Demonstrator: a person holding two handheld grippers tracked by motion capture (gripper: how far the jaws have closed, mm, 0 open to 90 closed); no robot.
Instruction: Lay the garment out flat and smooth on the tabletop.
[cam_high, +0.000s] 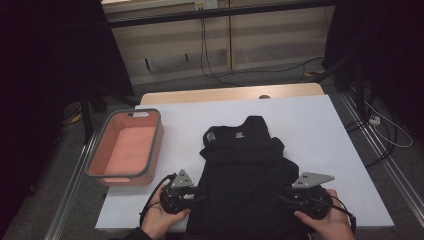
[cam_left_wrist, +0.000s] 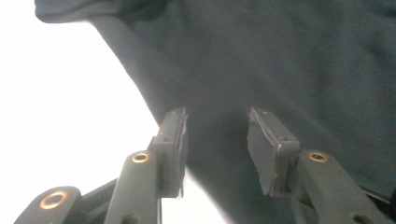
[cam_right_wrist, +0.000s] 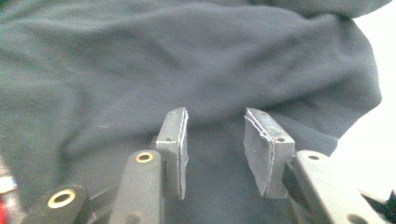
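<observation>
While black garment (cam_high: 243, 170) lies flat, left gripper (cam_left_wrist: 215, 140), right gripper (cam_right_wrist: 215, 140) gape.

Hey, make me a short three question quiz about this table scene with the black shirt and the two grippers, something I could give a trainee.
1. True or false: the pink bin has something lying inside it.
2. Which is pinching the black shirt right now? A) left gripper B) right gripper C) both D) neither
3. Fill in: the bin stands to the ___ of the shirt in the high view.

Key:
1. False; it looks empty.
2. D; on each gripper the jaws stand apart, with the cloth beyond the pads and not pressed between them.
3. Left.
</observation>
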